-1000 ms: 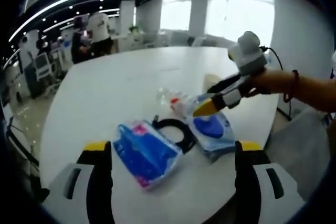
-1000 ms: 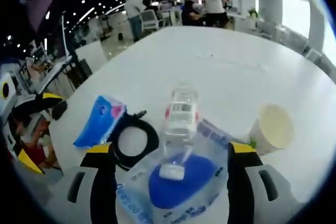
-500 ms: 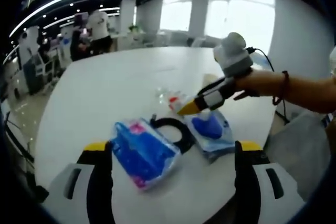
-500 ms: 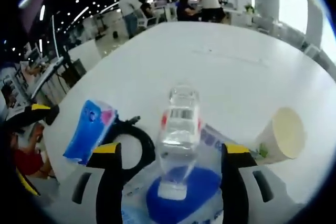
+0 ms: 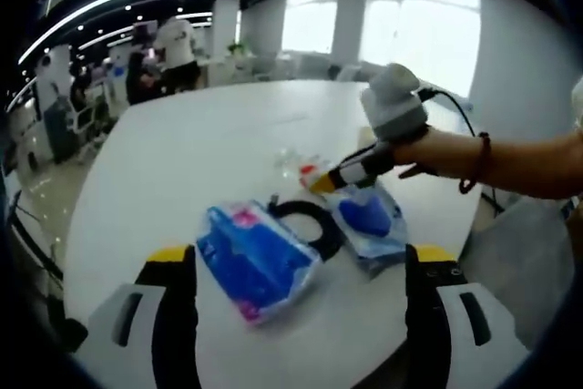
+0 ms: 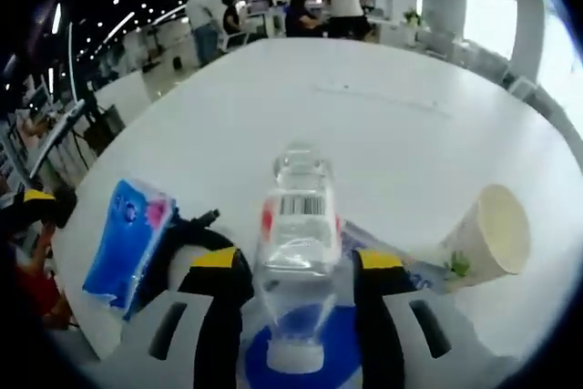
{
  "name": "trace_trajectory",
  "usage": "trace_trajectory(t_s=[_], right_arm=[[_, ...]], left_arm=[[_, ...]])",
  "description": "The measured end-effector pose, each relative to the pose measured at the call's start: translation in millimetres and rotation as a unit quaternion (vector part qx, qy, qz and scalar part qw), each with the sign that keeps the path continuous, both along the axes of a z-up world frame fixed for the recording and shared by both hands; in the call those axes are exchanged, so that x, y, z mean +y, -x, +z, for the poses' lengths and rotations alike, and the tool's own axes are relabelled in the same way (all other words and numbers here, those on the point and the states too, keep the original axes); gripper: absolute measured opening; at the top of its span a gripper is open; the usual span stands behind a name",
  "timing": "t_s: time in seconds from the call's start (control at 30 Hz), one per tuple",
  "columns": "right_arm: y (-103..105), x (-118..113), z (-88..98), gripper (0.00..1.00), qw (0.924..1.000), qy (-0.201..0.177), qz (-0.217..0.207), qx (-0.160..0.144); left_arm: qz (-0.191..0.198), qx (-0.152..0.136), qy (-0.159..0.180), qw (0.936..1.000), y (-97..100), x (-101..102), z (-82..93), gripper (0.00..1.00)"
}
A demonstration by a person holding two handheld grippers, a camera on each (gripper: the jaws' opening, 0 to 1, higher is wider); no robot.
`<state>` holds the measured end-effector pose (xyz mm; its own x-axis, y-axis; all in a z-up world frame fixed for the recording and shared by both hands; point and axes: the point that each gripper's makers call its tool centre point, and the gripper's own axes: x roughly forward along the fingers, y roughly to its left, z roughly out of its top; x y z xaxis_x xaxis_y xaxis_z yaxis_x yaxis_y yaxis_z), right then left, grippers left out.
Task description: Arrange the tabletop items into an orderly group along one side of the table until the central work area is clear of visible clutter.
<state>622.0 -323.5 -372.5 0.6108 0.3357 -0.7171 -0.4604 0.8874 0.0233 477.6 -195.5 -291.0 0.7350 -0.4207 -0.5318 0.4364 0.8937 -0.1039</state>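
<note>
In the right gripper view our right gripper (image 6: 293, 266) has its jaws on either side of the bottle (image 6: 297, 225), which lies on its side at frame centre with its cap toward us, resting over the blue pouch (image 6: 301, 353) at the bottom. The jaws look close against the bottle's sides, but we cannot tell whether they are pressing it or just bracketing it. To the left lie the tissue pack (image 6: 126, 239) and the black cable (image 6: 187, 241); the paper cup (image 6: 487, 236) lies tipped at the right.

In the left gripper view our left gripper (image 5: 301, 266) has its jaws wide apart and empty at the bottom of the frame, with the tissue pack (image 5: 258, 260) between them, further out on the counter (image 5: 182, 161). The right gripper (image 5: 335, 179) reaches in from the right toward the bottle (image 5: 296, 163), just above the cable (image 5: 310, 225) and pouch (image 5: 364, 218).

We judge the step in hand to be grasping the bottle. To do it well, we should:
- close squarely on the labelled middle, since a clear round body will likely roll or slip;
- squeeze gently, as thin plastic may buckle;
- lift straight off the pouch so it is not dragged;
- keep the left gripper clear until the bottle is away.
</note>
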Motion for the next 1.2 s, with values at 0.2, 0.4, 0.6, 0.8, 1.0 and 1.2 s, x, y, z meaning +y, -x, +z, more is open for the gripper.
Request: trace_trajectory(t_s=[0.2, 0.4, 0.6, 0.8, 1.0, 1.2], right_arm=[[1, 0, -7.2, 0.42, 0.9998, 0.015, -0.012, 0.003], [6, -5, -17.8, 0.42, 0.9995, 0.013, -0.027, 0.015], [5, -4, -19.3, 0.42, 0.9996, 0.019, -0.021, 0.01], [4, -4, -18.8, 0.41, 0.9996, 0.021, -0.017, 0.009], [4, -2, -10.8, 0.4, 0.9998, 0.002, -0.021, 0.001], [4, 0, 1.8, 0.39, 0.9992, -0.025, -0.03, -0.001]], left_arm=[[-0.006, 0.002, 0.003, 1.0, -0.6, -3, -1.9, 0.91], [-0.009, 0.002, 0.001, 1.0, -2.5, -4, -3.3, 0.91], [-0.009, 0.003, 0.0, 1.0, -2.5, -1, -3.7, 0.9], [-0.012, 0.006, -0.002, 0.9999, -0.4, -1, -5.8, 0.89], [-0.012, -0.003, 0.0, 0.9999, -0.7, 0, -1.9, 0.89], [-0.01, -0.005, -0.002, 0.9999, -2.0, 3, -2.1, 0.88]])
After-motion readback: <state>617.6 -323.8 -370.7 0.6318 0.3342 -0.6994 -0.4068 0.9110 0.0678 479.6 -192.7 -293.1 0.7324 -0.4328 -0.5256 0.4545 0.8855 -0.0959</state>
